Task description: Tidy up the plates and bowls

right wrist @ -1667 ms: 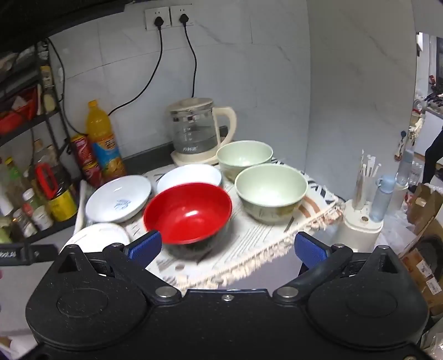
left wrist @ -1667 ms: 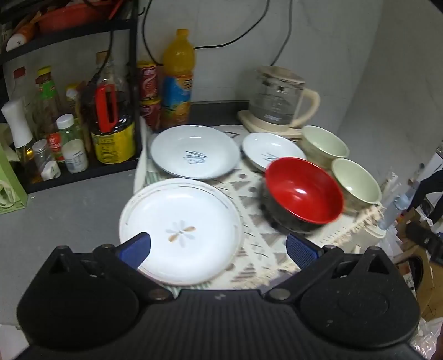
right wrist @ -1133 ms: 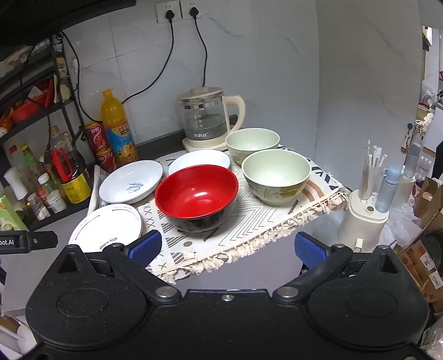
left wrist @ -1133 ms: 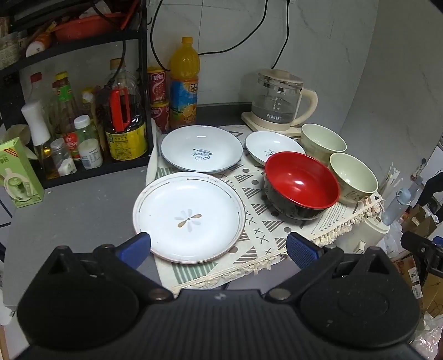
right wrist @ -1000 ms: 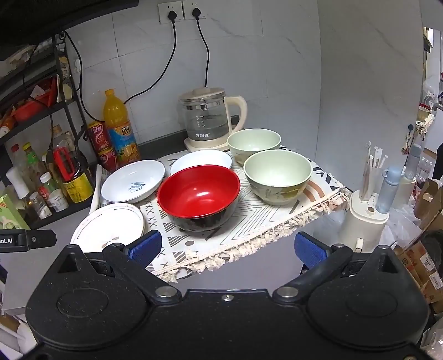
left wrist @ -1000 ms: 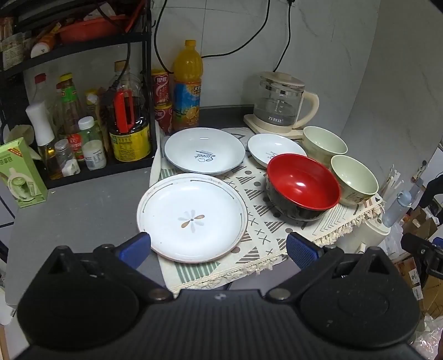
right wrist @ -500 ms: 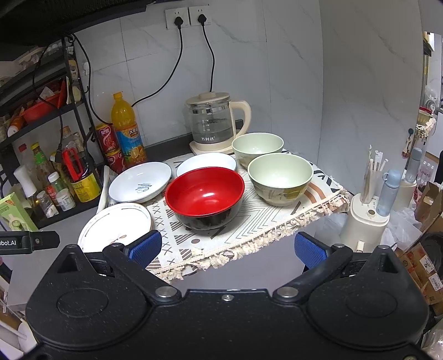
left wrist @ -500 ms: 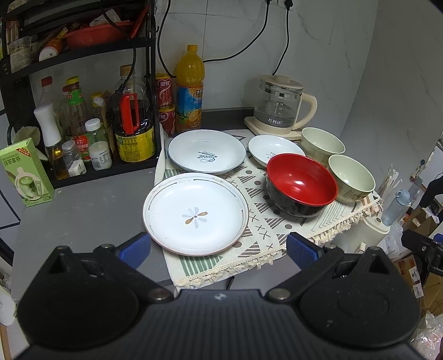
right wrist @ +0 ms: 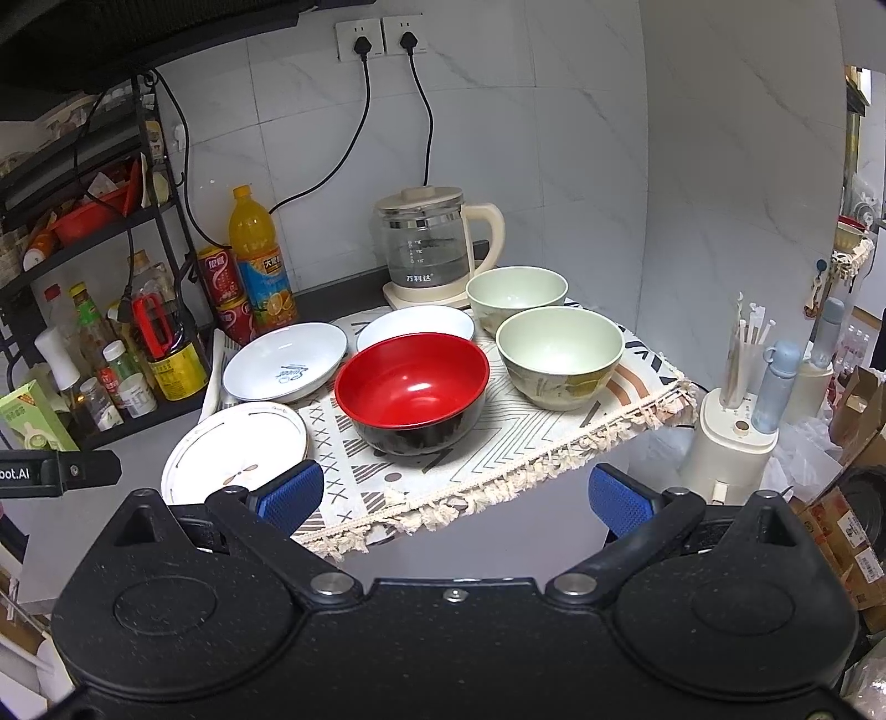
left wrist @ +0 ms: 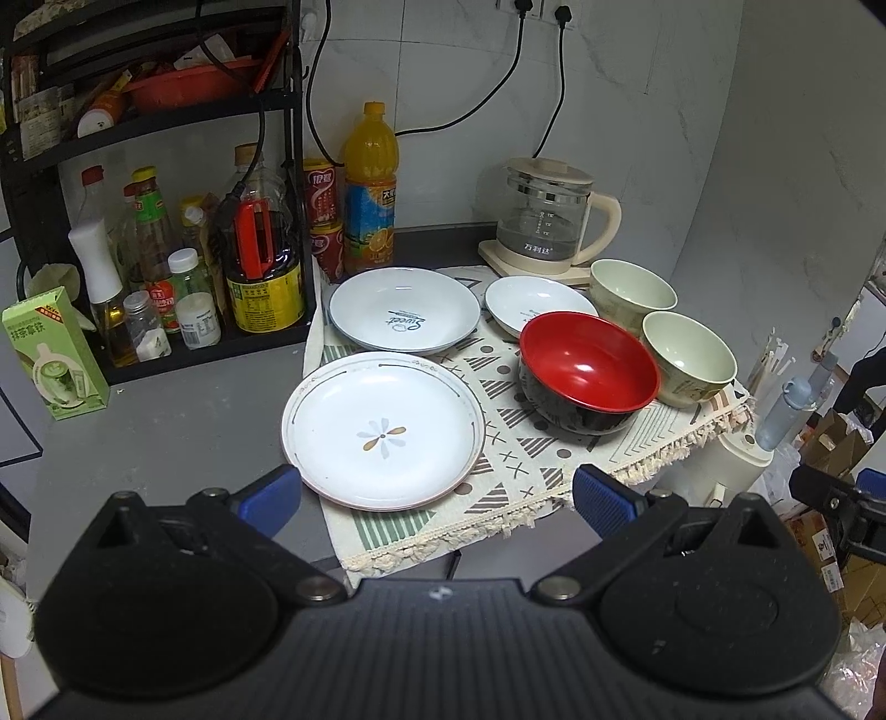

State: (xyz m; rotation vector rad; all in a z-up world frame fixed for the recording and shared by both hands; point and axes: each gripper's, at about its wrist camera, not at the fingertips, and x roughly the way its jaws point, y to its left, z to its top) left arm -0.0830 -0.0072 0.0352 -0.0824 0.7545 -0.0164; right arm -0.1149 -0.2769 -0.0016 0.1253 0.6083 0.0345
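Three plates and three bowls sit unstacked on a patterned cloth (left wrist: 531, 437) at the corner of a grey counter (left wrist: 166, 421), the sorting by all appearances not yet begun. The flower plate (left wrist: 382, 432) lies nearest, overhanging the cloth's left edge; behind it rests the lettered plate (left wrist: 404, 315), and beside that a smaller plate (left wrist: 534, 304). The red bowl (left wrist: 587, 368) stands at centre-right, flanked by two pale green bowls, near (left wrist: 689, 357) and far (left wrist: 631, 288), each apart from its neighbour. Nothing is nested or piled, so the whole job seems to remain. Both sets of tongs, left (left wrist: 437, 495) and right (right wrist: 454, 495), hang short of the counter's edge with tips spread wide and empty. The left view takes in the full flower plate and the green carton (left wrist: 52, 346) by the bottle rack (left wrist: 166, 232); the right view alone shows the wall sockets (right wrist: 382, 36), the leaf print on the near green bowl (right wrist: 559, 357), and the straw holder (right wrist: 736, 410) off the counter.
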